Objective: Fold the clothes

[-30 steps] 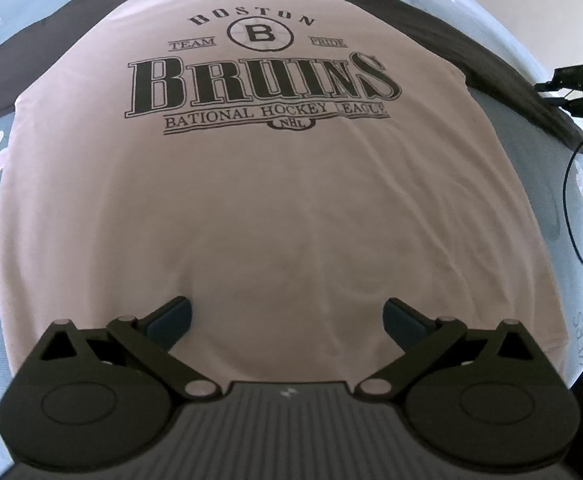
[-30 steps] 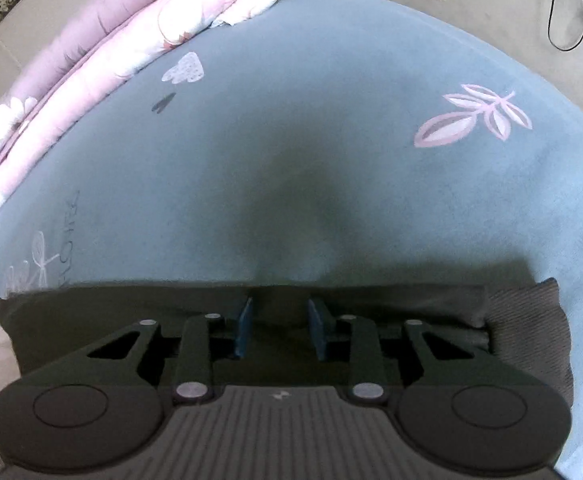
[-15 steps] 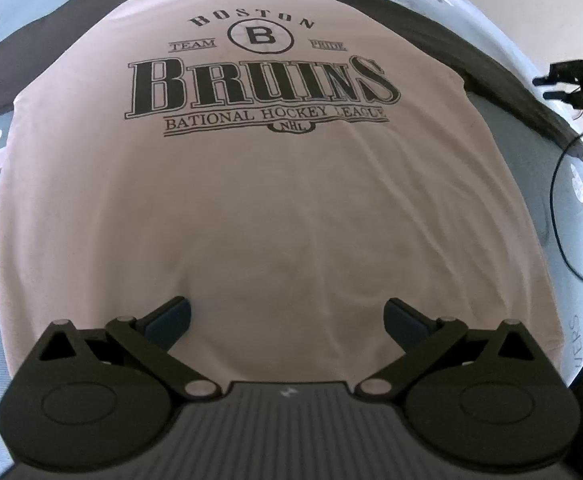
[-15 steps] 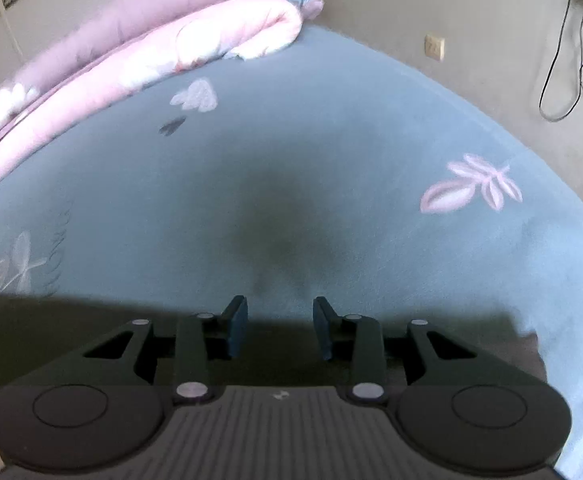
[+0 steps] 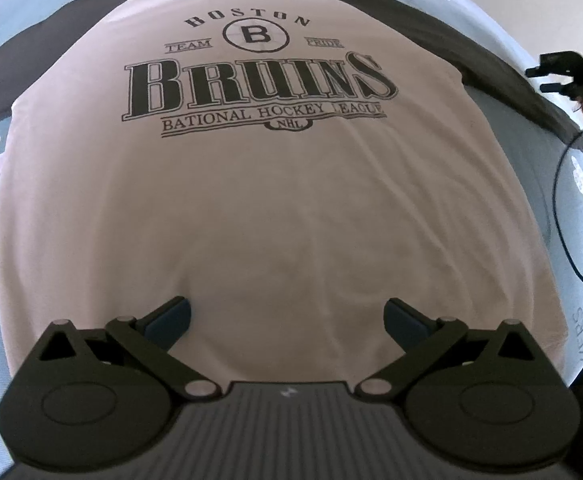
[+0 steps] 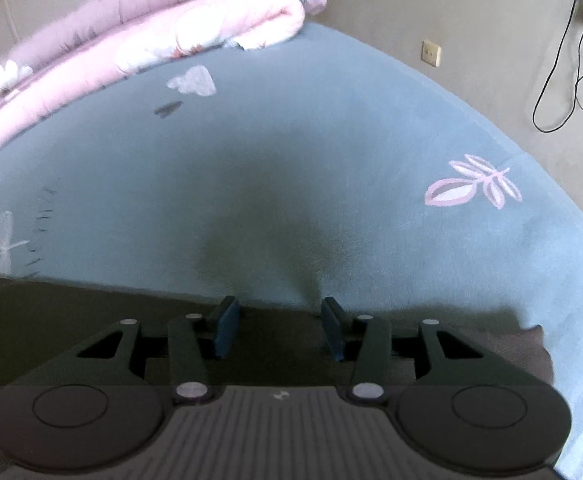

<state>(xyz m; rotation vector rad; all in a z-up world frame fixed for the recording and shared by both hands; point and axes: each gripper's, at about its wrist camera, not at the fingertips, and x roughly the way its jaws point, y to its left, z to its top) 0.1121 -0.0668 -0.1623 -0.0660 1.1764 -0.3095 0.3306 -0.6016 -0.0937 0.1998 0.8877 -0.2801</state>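
Open blue bed [image 6: 331,152] lies ahead of the right gripper [image 6: 279,330], bare up to the rolled pink quilt [image 6: 139,52] along its far edge. A black cable [image 5: 567,216] loops beside the shirt [image 5: 271,208], possibly resting on the sheet.

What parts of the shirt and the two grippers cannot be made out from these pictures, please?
- Left wrist view: the shirt's hem is hidden behind the left gripper; its left sleeve runs off the picture's edge.
- Left wrist view: the right gripper is small and side-on at the picture's edge, so its jaws cannot be read.
- Right wrist view: the dark sleeve is blurred, shadowed and partly covered by that gripper.
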